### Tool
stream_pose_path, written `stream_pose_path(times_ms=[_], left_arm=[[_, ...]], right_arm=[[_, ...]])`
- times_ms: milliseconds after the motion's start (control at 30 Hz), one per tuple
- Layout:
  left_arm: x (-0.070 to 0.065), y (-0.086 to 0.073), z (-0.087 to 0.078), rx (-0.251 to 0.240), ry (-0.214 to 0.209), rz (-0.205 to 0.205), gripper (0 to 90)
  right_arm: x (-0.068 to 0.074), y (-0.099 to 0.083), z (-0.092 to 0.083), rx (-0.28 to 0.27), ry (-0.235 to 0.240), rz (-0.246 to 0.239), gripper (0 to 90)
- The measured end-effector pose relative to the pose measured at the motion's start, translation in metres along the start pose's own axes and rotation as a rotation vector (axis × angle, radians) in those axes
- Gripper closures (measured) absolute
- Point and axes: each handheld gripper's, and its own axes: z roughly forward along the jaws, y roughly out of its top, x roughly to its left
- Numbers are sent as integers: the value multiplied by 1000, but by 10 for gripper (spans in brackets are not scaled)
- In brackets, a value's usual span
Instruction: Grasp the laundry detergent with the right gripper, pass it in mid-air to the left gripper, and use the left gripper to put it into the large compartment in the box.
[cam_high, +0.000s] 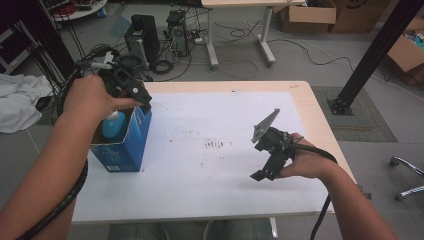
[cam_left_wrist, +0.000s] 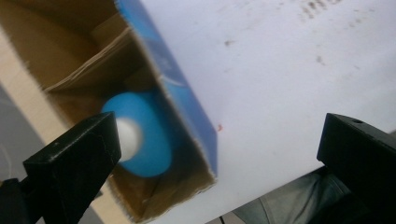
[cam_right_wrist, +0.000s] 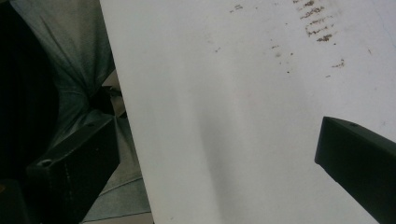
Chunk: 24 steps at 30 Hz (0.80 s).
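One blue bottle (cam_high: 114, 125) stands upright in the blue carton (cam_high: 131, 145) at table's left, directly beneath the left gripper (cam_high: 131, 95), whose jaws gape wide, holding nothing.

No lettering can be read; the open blue cardboard box (cam_high: 123, 141) bears pale print on its front, too blurred to make out.

- Left forearm enters from the lower left, reaching up and forward; left hand (cam_high: 90, 97) wraps the left gripper (cam_high: 142, 100), which points downward
- Left gripper's jaws stand wide apart, nothing pressed between them
- Right forearm enters from the lower right; right hand (cam_high: 307, 160) holds the right gripper (cam_high: 265, 170) low, tilted down-left, jaws spread wide
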Motion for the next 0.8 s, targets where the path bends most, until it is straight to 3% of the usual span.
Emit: stream_pose_path(times_ms=[167,267,333,400,633,800], left_arm=[[-9,2,-2,-14,-65,84,1],[-14,3,-3,-29,-123,159,1],[-22,4,-4,-35,-117,251,1],[-29,4,-1,-9,-125,330,1],[-50,-2,9,32,-175,547,1],[-65,-8,19,74,-199,674,1]], right_arm=[[-1,1,-3,6,-8,3,0],[0,3,-8,-9,-8,7,0],[-1,4,-10,-10,-7,4,0],[-1,5,-10,1,-5,3,0],[-2,13,-10,33,-4,1,0],[-2,19,-10,56,-7,-11,0]])
